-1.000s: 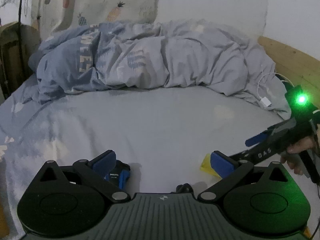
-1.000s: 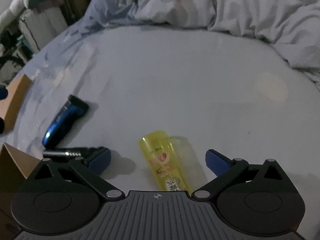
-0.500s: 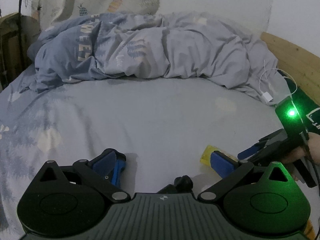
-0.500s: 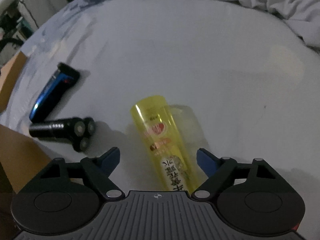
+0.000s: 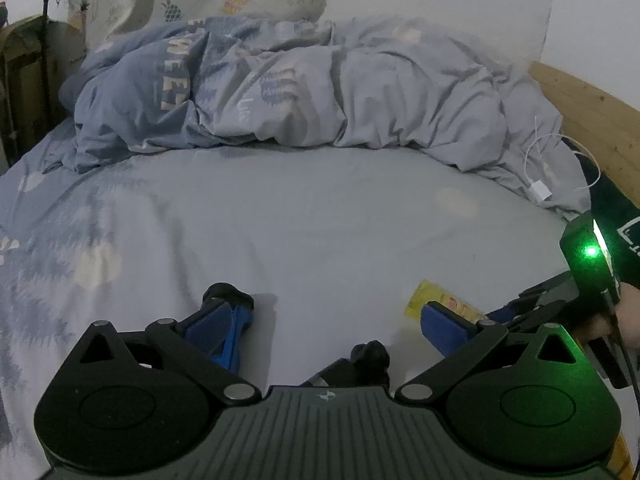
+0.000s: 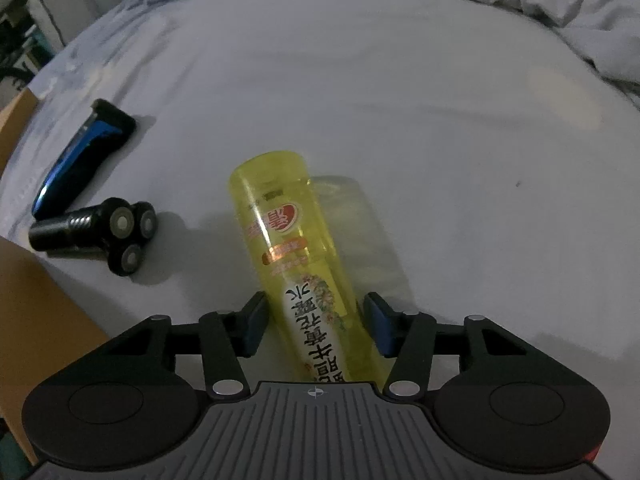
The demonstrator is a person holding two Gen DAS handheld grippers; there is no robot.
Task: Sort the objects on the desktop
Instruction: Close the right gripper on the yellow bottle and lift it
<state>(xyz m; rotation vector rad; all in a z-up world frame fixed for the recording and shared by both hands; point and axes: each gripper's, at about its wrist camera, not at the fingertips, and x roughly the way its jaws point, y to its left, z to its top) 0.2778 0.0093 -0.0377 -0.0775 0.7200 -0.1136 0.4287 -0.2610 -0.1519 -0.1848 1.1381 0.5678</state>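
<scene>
A yellow bottle [image 6: 296, 248] with a printed label lies on the bed sheet, between the fingers of my right gripper [image 6: 316, 326]. The jaws are narrowed around its lower part; a small gap shows on the right side. A blue and black trimmer [image 6: 80, 160] and a black three-head shaver [image 6: 104, 232] lie to its left. My left gripper [image 5: 328, 322] is open above the sheet; the trimmer [image 5: 234, 320] is by its left finger and the shaver head [image 5: 370, 358] sits between its fingers. The bottle's end [image 5: 436, 302] and the right gripper [image 5: 536, 312] show at the right.
A cardboard box [image 6: 36, 320] stands at the left edge of the bed. A crumpled blue duvet [image 5: 300, 92] covers the far end. A white charging cable [image 5: 540, 184] lies near the wooden bed frame [image 5: 592, 108] on the right.
My right gripper has moved forward and down over the yellow bottle and its jaws have narrowed around it. My left gripper has tilted, so the trimmer and shaver show more.
</scene>
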